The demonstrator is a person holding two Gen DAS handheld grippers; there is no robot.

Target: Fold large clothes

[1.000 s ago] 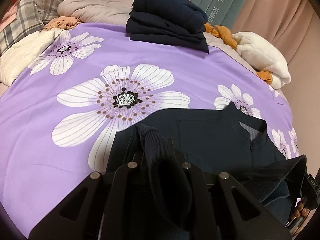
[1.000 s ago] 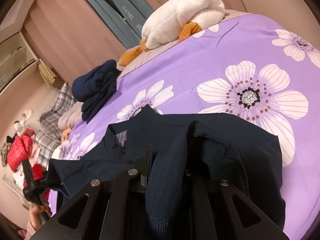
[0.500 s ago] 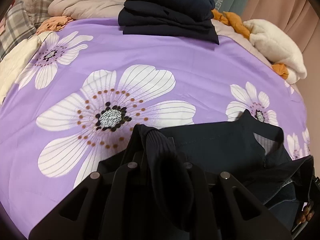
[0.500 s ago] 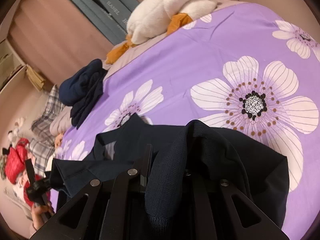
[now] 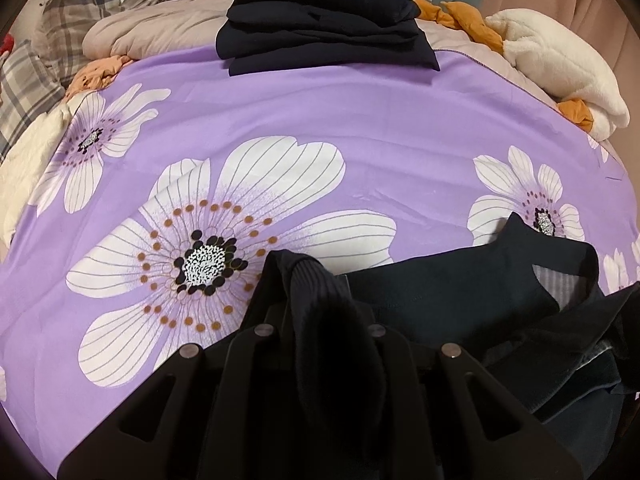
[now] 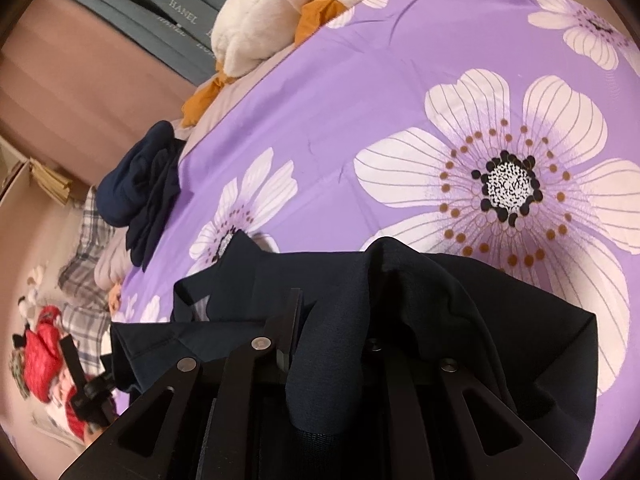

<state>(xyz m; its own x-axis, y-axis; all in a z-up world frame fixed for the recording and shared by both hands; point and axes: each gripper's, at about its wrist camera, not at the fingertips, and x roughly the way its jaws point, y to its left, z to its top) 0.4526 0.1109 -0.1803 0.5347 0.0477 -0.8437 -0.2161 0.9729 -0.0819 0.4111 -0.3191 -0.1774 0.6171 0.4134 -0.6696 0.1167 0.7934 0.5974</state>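
**Both grippers clamp navy garment over floral bedspread**

Fingers (image 5: 280, 320) of the left gripper (image 5: 320, 312) pinch a ribbed fold of the navy garment (image 5: 460, 292), the cloth bunched up between the closed jaws and draped back over the tool. On the other side, the right gripper (image 6: 332, 320) grips a second fold of the same garment (image 6: 500, 320), which rises in a hump between its fingers (image 6: 290, 320) and hangs down toward the camera. The garment lies along the near edge of the purple bedspread (image 5: 360, 120), its collar spread open on a white printed flower. At the far edge of the bedspread sits a stack of folded dark clothes (image 5: 320, 20). Beside it, a white plush blanket (image 5: 560, 68) is heaped over orange cloth (image 5: 468, 24). Plaid bedding (image 5: 80, 20) fills the far left corner.
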